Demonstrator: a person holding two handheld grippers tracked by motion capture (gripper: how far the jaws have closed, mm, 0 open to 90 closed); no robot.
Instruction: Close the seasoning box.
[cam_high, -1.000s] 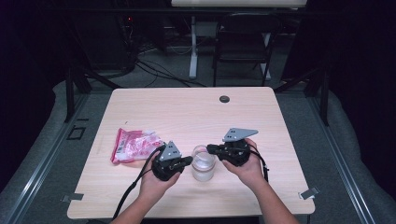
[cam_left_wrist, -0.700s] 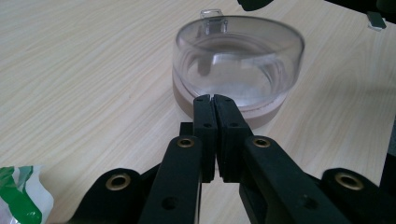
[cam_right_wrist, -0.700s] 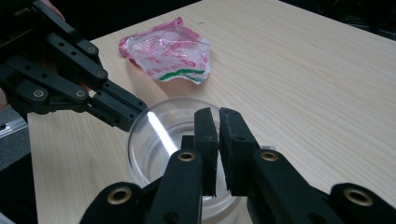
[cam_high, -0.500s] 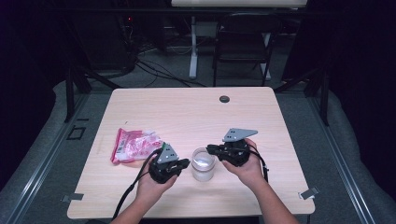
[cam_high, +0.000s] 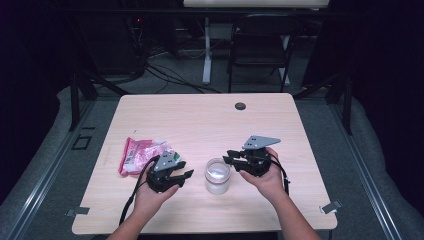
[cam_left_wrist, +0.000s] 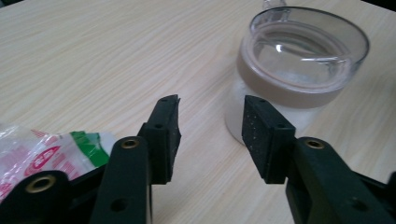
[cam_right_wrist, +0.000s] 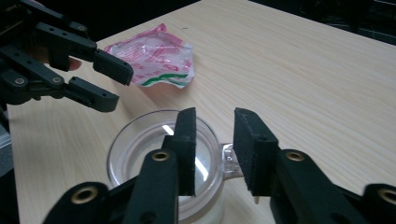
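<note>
A clear glass mug with whitish contents stands on the wooden table, near the front. My left gripper is open just left of it, a short gap away. In the left gripper view the mug rises beyond the right jaw of that gripper. My right gripper is open at the mug's right rim. In the right gripper view this gripper has its jaws straddling the mug's handle without closing on it, over the mug. The left gripper faces it from the far side.
A crumpled pink and white plastic bag lies left of the left gripper; it is the bag beside the left jaw and the bag behind the mug. A black grommet hole sits at the far edge. A chair stands behind the table.
My left gripper has drawn back to the left, away from the mug's side. The right gripper and the mug have stayed almost still.
</note>
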